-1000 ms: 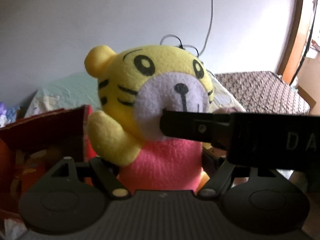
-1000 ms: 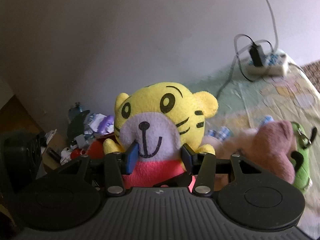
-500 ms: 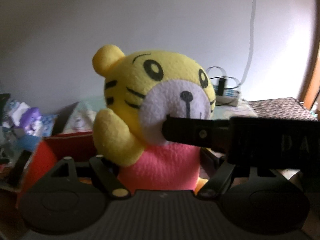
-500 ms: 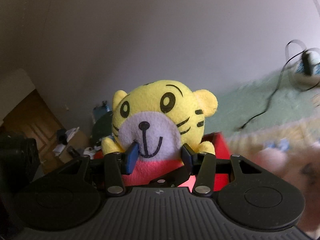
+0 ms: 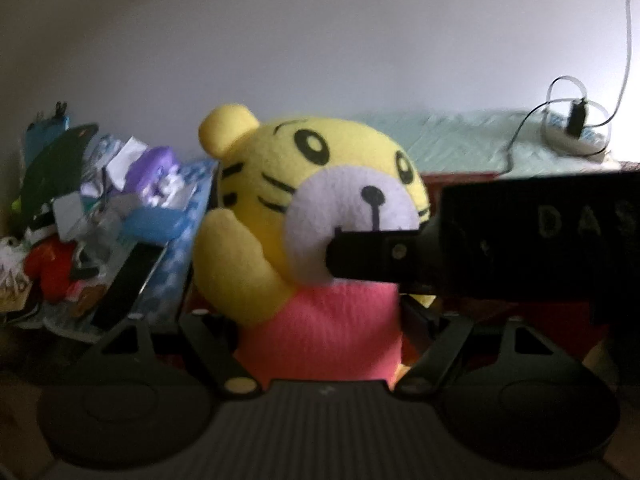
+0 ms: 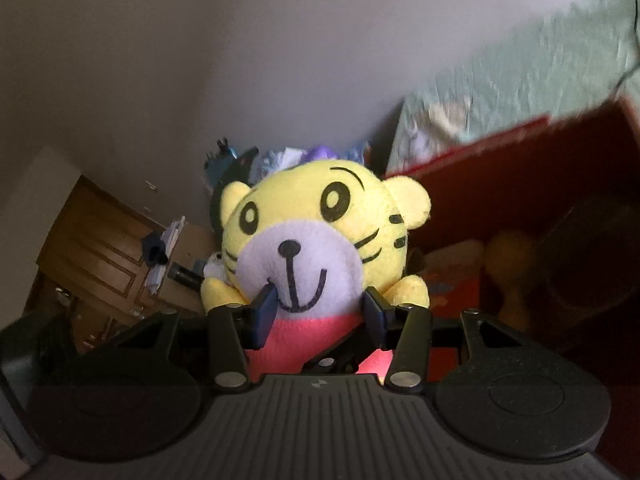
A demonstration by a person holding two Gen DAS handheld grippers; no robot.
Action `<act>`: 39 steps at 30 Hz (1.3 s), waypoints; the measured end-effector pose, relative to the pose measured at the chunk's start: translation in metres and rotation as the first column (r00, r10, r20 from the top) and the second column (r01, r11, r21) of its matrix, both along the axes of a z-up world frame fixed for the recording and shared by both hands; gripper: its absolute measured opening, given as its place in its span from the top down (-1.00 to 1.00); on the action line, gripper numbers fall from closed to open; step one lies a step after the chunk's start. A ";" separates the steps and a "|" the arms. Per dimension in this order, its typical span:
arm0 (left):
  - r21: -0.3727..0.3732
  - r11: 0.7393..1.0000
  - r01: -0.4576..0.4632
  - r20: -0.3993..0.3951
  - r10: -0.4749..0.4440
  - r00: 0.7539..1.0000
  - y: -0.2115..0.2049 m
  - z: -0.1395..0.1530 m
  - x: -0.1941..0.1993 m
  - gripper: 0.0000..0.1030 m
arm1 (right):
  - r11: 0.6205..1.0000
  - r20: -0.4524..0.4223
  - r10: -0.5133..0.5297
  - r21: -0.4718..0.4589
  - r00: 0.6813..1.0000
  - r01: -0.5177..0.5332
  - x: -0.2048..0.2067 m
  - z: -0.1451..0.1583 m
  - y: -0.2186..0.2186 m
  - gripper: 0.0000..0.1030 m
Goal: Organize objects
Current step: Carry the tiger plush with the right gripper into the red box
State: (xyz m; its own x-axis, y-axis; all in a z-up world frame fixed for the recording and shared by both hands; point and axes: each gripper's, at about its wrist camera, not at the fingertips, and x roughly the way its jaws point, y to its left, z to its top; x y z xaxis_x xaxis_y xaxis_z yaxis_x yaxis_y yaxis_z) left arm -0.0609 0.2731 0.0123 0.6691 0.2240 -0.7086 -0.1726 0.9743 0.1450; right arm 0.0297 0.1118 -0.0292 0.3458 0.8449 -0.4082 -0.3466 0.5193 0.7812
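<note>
1. Yellow tiger plush (image 6: 316, 256) with white muzzle and pink shirt, upright, held in the air between both hand-held grippers, facing each camera.
2. Right hand-held gripper (image 6: 320, 312): closed on the plush, blue pads (image 6: 264, 312) pressed into the lower muzzle and shirt on either side.
3. Same right hand-held gripper seen from the left wrist view (image 5: 372, 256) as a black finger reaching in from the right edge, tip pressed into the plush's muzzle (image 5: 352, 216); pale letters "DAS" on its dark body.
4. Left hand-held gripper (image 5: 320, 336): linkage arms spread on either side of the plush's pink shirt, fingertips hidden behind the toy; grip or gap impossible to tell.
5. Red box (image 6: 520, 184) just right of and behind the plush in the right wrist view, open, with an orange-yellow toy (image 6: 508, 264) and other blurred things inside.
6. Pile of clutter (image 5: 104, 208) left of the plush in the left wrist view: purple and white toy, blue packaging, dark shapes, a red item.
7. Bed with pale green cover (image 5: 460, 136) behind, against a plain wall; white power strip (image 5: 576, 140) with black plug and looped cable at its far right.
8. Brown wooden cabinet (image 6: 92, 256) at lower left in the right wrist view.
</note>
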 end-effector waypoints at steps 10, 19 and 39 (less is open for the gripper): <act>0.048 0.998 -0.043 -0.052 0.046 0.998 0.025 -0.023 0.012 -0.58 | 0.999 -0.173 0.026 -0.035 0.985 -0.033 0.012 -0.021 0.032 -0.06; 0.127 0.991 -0.036 -0.080 0.046 0.996 0.023 -0.031 0.017 -0.66 | 0.998 -0.227 0.060 0.006 0.972 -0.060 0.010 -0.026 0.012 -0.23; 0.226 0.971 -0.080 -0.022 0.088 0.996 0.013 -0.012 -0.013 -0.67 | 0.978 -0.190 0.041 -0.195 0.981 -0.079 0.004 -0.021 0.036 0.35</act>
State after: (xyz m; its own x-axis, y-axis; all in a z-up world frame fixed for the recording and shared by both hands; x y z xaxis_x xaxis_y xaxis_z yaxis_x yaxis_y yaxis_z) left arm -0.0740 0.2860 0.0005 0.6192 0.4344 -0.6542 -0.2441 0.8982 0.3655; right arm 0.0334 0.1475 -0.0500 0.1999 0.7559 -0.6234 -0.2424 0.6546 0.7161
